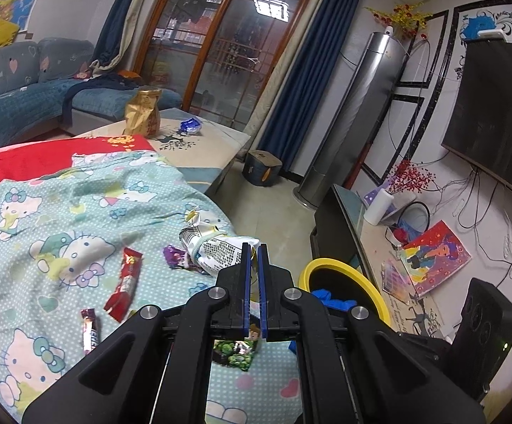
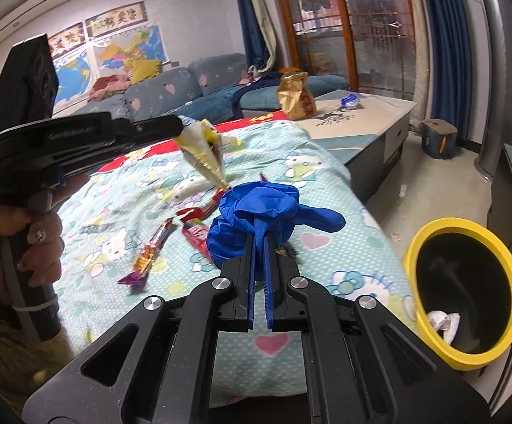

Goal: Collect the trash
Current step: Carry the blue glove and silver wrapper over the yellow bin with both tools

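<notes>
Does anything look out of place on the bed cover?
Yes. Snack wrappers lie scattered on the bed cover: a red wrapper, a purple wrapper and a green packet. They are trash, not bedding.

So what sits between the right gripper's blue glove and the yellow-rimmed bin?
In the right wrist view, only patterned bedsheet and the bed's edge lie between the blue glove, held in the right gripper, and the bin. No trash there.
</notes>
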Demonstrator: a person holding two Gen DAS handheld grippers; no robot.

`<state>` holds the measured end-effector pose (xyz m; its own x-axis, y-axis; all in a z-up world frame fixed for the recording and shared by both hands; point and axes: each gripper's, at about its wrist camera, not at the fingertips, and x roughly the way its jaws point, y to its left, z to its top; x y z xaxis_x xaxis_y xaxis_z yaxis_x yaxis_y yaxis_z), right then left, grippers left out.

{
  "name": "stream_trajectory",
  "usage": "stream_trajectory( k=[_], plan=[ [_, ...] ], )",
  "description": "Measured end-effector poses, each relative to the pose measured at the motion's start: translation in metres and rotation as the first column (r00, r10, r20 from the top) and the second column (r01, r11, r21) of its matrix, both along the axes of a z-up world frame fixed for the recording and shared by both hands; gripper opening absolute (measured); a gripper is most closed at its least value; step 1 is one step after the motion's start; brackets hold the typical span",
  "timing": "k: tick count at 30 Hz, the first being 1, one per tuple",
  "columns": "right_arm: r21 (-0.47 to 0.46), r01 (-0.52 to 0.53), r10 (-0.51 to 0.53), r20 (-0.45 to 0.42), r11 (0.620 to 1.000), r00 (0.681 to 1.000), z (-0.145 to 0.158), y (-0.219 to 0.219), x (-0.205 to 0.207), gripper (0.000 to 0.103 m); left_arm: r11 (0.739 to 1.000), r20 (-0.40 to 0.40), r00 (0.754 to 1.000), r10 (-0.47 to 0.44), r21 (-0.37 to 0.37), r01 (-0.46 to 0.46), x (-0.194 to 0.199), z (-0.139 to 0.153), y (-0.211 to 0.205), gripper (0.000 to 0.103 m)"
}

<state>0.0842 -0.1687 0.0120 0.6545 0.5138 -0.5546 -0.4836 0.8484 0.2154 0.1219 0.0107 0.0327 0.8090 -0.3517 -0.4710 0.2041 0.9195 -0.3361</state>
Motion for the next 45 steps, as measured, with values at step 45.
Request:
stream_trajectory(
  k=[45],
  plan=[
    [0.002, 0.376, -0.376, -0.015, 0.927, 0.926, -0.010, -0.149, 0.038, 0.002, 0.959, -0.041, 0.964, -0.262, 0.101, 0.265, 0.015, -0.019, -0.137, 0.004]
  ],
)
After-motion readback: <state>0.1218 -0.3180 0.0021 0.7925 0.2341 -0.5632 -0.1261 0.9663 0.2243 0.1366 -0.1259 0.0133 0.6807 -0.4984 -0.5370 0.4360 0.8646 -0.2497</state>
